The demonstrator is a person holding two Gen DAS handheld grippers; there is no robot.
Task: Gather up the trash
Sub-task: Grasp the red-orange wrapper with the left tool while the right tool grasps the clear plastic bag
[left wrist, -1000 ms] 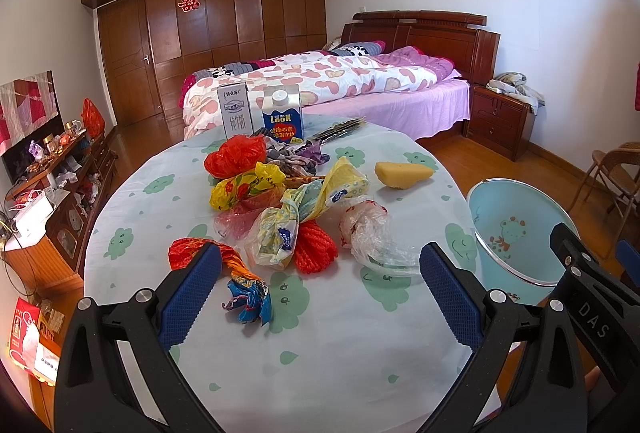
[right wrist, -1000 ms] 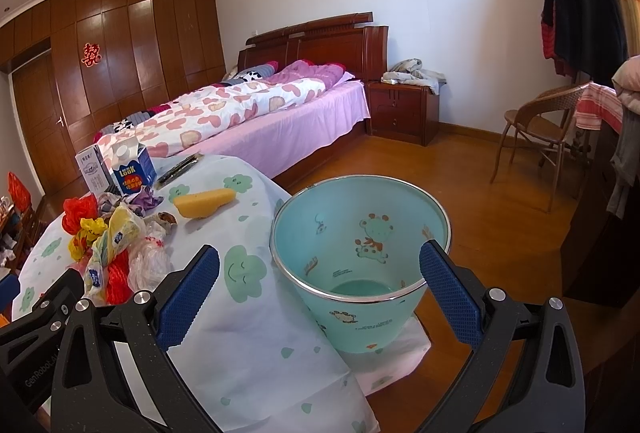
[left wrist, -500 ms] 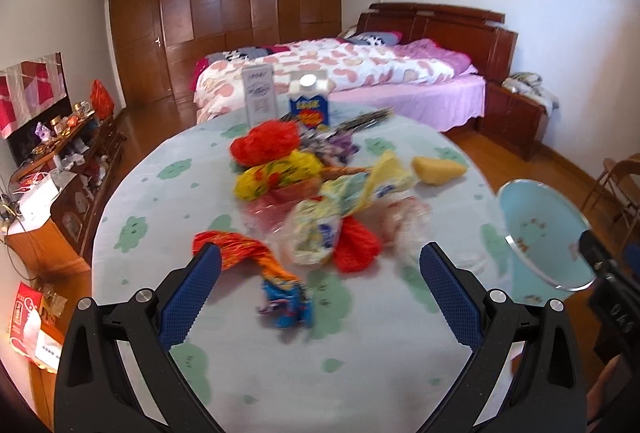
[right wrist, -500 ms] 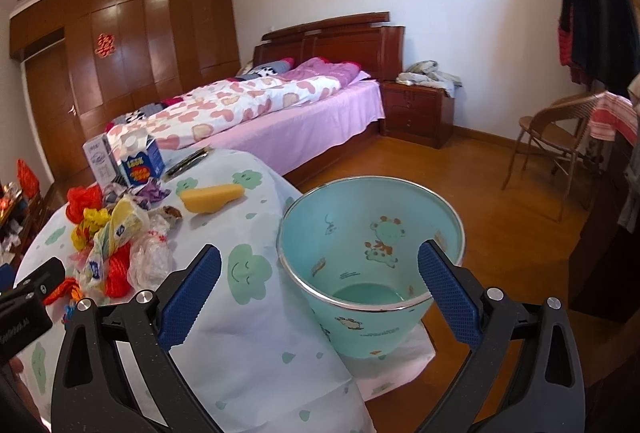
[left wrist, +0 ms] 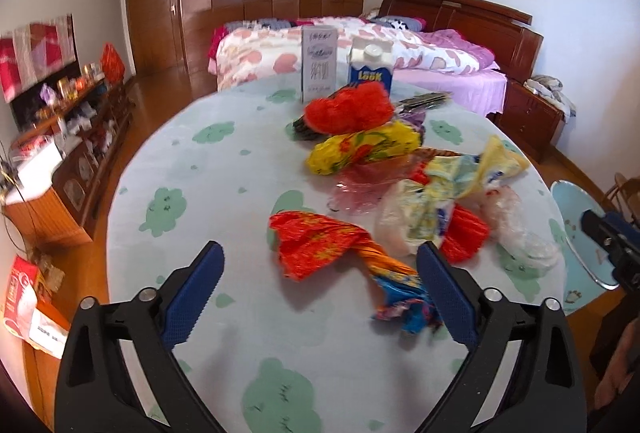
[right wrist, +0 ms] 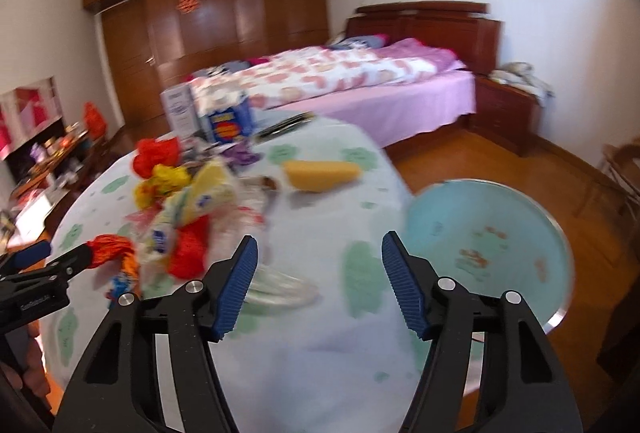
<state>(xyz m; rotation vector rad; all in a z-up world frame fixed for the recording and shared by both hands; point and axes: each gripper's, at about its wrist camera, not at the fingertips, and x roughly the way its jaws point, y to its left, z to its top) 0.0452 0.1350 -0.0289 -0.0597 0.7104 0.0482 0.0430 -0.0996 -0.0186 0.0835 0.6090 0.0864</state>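
A pile of crumpled wrappers and plastic bags lies on the round table [left wrist: 208, 193]. My left gripper [left wrist: 320, 253] hovers low over the near end of the pile. Its jaws are wide and closing slightly, with a red-orange wrapper [left wrist: 316, 245] between the fingertips, untouched. My right gripper [right wrist: 320, 241] hangs over the tablecloth with its jaws closing and only cloth between them. A clear plastic bag [right wrist: 280, 285] lies by its left finger. The light blue bin [right wrist: 480, 245] stands off the table's right edge.
Two cartons [left wrist: 318, 69] [left wrist: 370, 67] stand at the table's far side, with a red bag [left wrist: 348, 109] and a yellow wrapper [left wrist: 360, 149] before them. A yellow wedge [right wrist: 320, 175] lies to the right. A bed [right wrist: 380, 89] and a low cabinet [left wrist: 68, 153] flank the table.
My left gripper has moved in over the red-orange wrapper. My right gripper has swung left from above the bin to above the table, and its jaws have narrowed.
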